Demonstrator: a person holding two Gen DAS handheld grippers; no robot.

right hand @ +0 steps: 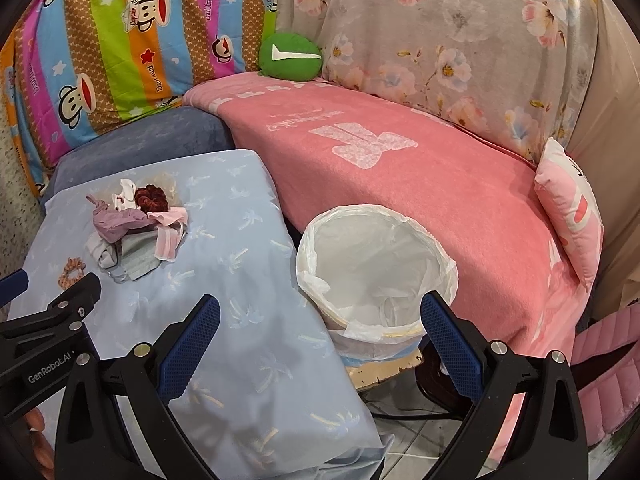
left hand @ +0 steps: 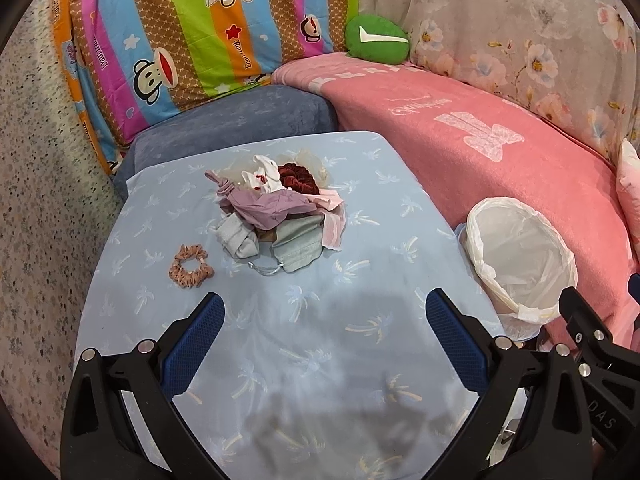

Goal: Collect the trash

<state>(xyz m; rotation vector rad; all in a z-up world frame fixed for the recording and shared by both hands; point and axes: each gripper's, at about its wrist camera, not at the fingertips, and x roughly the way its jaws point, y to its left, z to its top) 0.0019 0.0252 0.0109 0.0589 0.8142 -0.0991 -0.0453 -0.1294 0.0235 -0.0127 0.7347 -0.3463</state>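
A pile of trash (left hand: 276, 216) lies on the light blue tablecloth (left hand: 280, 340): used face masks, crumpled purple paper, white tissue and a dark red scrunchie. A pink scrunchie (left hand: 191, 267) lies apart to its left. A bin lined with a white bag (left hand: 520, 264) stands right of the table, empty as far as I see. My left gripper (left hand: 322, 312) is open and empty, hovering above the cloth in front of the pile. My right gripper (right hand: 320, 316) is open and empty, near the bin's front rim (right hand: 376, 268). The pile also shows in the right wrist view (right hand: 136, 228).
A pink blanket (right hand: 400, 168) covers the sofa behind the bin. A green cushion (left hand: 376, 40), a striped cartoon cover (left hand: 180, 40), a floral drape (right hand: 460, 40) and a pink pillow (right hand: 572, 208) sit behind. A blue-grey cushion (left hand: 240, 120) borders the table's far edge. Tiled floor (right hand: 416, 432) lies below.
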